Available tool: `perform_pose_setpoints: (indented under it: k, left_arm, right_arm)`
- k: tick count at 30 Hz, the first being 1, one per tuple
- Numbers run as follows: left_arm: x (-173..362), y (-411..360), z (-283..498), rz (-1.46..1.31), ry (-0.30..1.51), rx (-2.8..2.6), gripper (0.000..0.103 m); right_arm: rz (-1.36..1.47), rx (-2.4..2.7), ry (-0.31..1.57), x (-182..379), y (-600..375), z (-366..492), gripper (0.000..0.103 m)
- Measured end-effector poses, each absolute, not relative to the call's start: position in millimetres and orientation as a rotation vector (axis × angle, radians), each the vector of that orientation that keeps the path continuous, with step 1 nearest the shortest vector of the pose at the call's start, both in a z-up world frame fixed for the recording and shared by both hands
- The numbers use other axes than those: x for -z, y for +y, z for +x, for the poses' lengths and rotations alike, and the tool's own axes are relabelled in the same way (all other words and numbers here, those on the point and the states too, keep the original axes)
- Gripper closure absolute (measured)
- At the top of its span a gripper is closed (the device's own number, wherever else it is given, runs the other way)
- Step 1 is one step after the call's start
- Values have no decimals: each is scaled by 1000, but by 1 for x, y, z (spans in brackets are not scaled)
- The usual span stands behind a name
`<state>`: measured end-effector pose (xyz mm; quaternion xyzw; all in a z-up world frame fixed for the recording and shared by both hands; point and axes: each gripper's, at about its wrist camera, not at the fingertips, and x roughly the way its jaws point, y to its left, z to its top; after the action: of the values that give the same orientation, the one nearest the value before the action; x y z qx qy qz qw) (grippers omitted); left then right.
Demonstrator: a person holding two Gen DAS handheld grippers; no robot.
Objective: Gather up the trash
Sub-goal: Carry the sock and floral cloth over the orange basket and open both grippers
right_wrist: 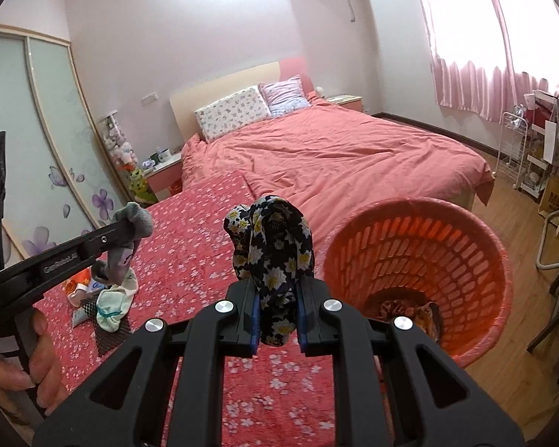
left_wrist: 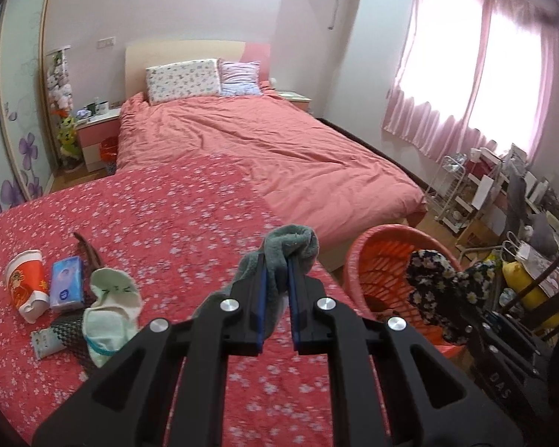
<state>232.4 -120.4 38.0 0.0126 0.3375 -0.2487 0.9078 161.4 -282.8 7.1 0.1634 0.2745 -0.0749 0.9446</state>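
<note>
2 grippers (left_wrist: 277, 272) (right_wrist: 277, 290), 3 socks (left_wrist: 290, 246) (right_wrist: 275, 238) (left_wrist: 110, 309), 1 basket (right_wrist: 417, 260), 1 cup (left_wrist: 28, 283), 1 tissue pack (left_wrist: 67, 283), 2 pillows (left_wrist: 182, 80) (left_wrist: 240, 76).

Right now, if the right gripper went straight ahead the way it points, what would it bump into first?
Probably the red flowery cover spread just ahead, since the right gripper, shut on a dark floral cloth, points slightly downward. The orange basket sits off to its right, though depth is hard to judge.
</note>
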Motion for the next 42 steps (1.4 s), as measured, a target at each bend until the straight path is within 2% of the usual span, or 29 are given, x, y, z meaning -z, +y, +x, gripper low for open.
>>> perform_pose_setpoints:
  k: [18, 34, 40, 42]
  left_arm:
    - [-40, -214, 198, 35, 712, 737, 92]
    - [-5, -300, 195, 79, 785, 851, 92]
    - [19, -312, 208, 85, 844, 822, 85]
    - [25, -309, 213, 86, 859, 810, 75]
  right_arm:
    - [400, 318, 531, 1, -361, 138, 88]
    - [477, 383, 546, 22, -403, 141, 88]
    - [522, 372, 563, 30, -418, 148, 86]
    - [540, 361, 572, 32, -421, 151, 85]
